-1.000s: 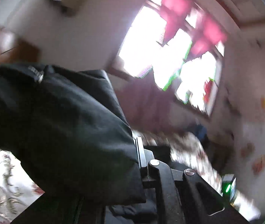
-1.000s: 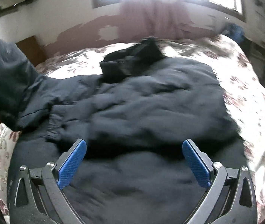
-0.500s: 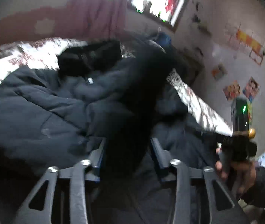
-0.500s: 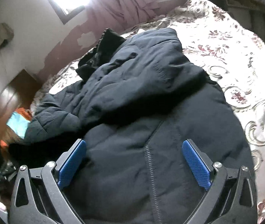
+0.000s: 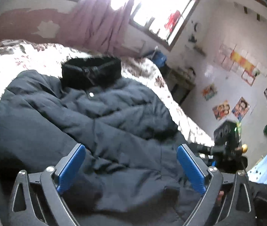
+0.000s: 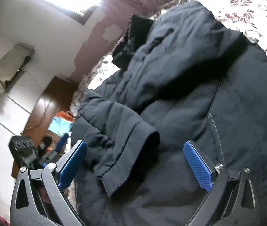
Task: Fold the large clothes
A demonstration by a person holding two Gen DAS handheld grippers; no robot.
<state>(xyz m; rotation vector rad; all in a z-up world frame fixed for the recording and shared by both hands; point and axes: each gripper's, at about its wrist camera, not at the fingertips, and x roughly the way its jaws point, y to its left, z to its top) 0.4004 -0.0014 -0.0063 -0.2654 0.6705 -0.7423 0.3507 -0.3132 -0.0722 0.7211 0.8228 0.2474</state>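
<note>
The coat (image 5: 95, 124) lies on the bed (image 5: 30, 60), both sleeves crossed over its front. Left claw (image 5: 131, 167) has just opened, empty; right claw (image 6: 135, 163) gapes too. Next, grip the hem evenly, fold toward the collar (image 5: 91, 71)

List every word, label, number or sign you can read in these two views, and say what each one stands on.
None can be read.
Wall posters: pictures show, any lettering too small and blurred.
Yellow and red chart on the wall: blurred, no text legible.
Dark jacket: no label or brand visible; only a snap button and a zip.
</note>
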